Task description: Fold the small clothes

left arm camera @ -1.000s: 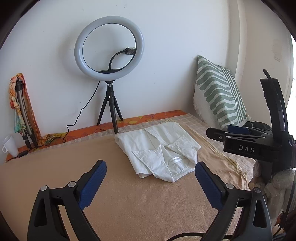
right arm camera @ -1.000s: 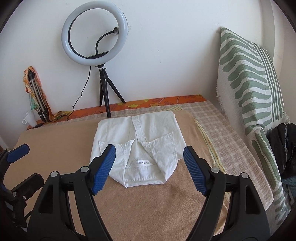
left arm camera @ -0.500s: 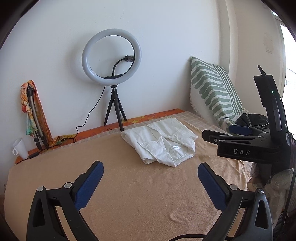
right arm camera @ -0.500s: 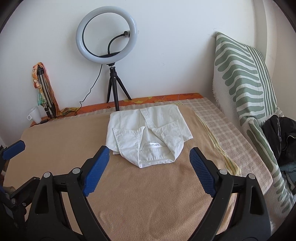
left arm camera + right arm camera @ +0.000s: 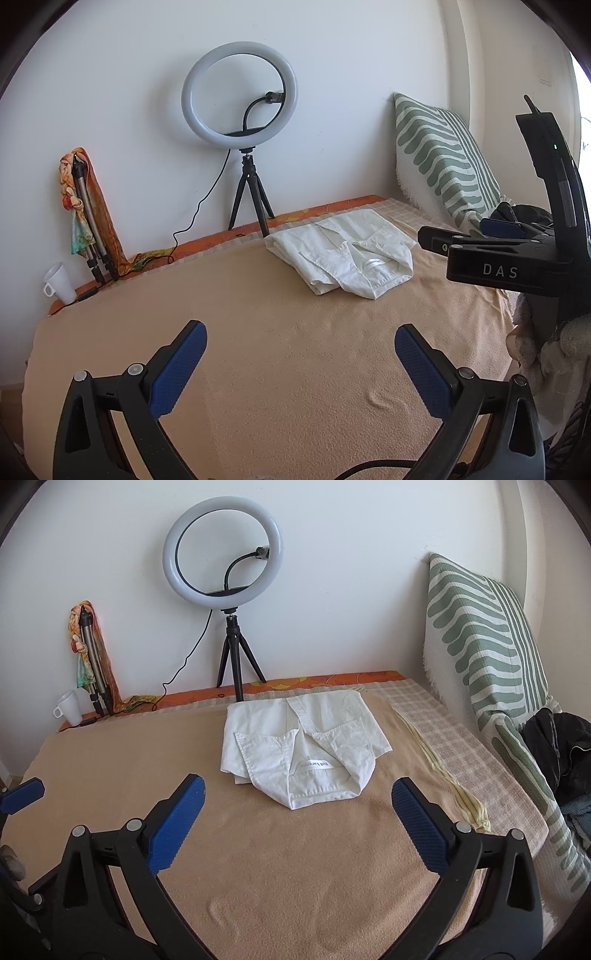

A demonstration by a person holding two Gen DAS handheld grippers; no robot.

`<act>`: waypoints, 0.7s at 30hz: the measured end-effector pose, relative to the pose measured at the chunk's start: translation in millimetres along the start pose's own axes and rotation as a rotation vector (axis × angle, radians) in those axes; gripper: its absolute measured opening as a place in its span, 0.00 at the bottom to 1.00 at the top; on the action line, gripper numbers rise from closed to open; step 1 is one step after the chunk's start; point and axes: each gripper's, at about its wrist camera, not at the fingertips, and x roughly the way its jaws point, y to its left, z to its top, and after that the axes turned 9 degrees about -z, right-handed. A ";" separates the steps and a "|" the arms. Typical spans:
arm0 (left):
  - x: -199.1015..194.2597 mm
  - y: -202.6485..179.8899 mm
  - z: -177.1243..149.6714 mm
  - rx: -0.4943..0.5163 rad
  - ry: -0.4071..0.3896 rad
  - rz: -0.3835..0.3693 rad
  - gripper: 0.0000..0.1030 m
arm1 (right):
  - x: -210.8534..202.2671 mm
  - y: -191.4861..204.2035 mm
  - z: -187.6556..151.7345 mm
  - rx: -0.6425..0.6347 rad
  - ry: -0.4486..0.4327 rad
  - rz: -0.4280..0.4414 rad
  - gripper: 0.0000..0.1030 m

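A small white shirt point(image 5: 301, 744) lies folded on the tan blanket point(image 5: 295, 867), collar and label toward me; it also shows in the left wrist view point(image 5: 345, 249). My right gripper point(image 5: 297, 808) is open and empty, held back from the shirt's near edge. My left gripper point(image 5: 301, 356) is open and empty, well back and to the left of the shirt. The right gripper's side point(image 5: 517, 254) shows at the right edge of the left wrist view.
A ring light on a tripod point(image 5: 229, 602) stands behind the shirt by the wall. A green striped pillow point(image 5: 487, 635) leans at the right, with dark clothes point(image 5: 554, 746) beside it. A white cup point(image 5: 70, 707) and a folded tripod point(image 5: 92, 657) stand at the back left.
Both grippers have pulled back from the folded shirt, which now lies farther away. The shirt itself has not moved.
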 end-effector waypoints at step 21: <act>0.8 -0.1 -11.7 -0.018 0.045 0.020 1.00 | 2.5 6.2 -12.1 -0.028 0.000 -0.014 1.00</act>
